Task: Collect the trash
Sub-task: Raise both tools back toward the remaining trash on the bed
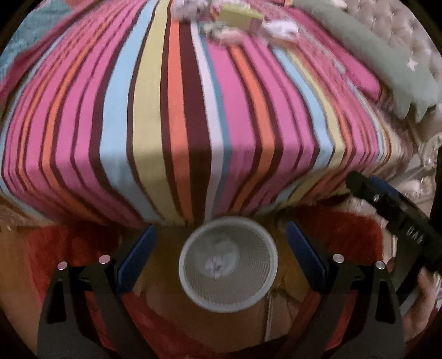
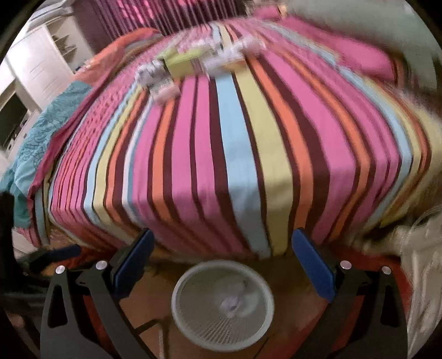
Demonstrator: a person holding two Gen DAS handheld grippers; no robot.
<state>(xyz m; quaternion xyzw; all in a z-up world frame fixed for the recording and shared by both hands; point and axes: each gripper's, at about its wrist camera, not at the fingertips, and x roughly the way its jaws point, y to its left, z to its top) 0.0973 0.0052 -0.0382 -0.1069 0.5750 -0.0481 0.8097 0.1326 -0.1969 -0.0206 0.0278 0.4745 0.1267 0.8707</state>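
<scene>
A white mesh waste basket (image 1: 228, 263) stands on the floor at the foot of a striped bed; it also shows in the right wrist view (image 2: 222, 305). A crumpled white scrap (image 1: 216, 269) lies in its bottom. Several pieces of trash lie far back on the bed: a yellow-green box (image 1: 240, 16) (image 2: 179, 65) and white crumpled wrappers (image 1: 280, 29) (image 2: 154, 76). My left gripper (image 1: 221, 245) is open and empty above the basket. My right gripper (image 2: 222, 254) is open and empty above the basket; its finger also shows at the right of the left wrist view (image 1: 397, 215).
The bed's striped sheet (image 1: 193, 110) fills the view. A green pillow (image 1: 386, 63) and tufted headboard (image 1: 406, 36) are at the right. A teal cloth (image 2: 41, 132) hangs off the left edge. A white cabinet (image 2: 41, 63) stands far left. A red rug (image 1: 69, 248) covers the floor.
</scene>
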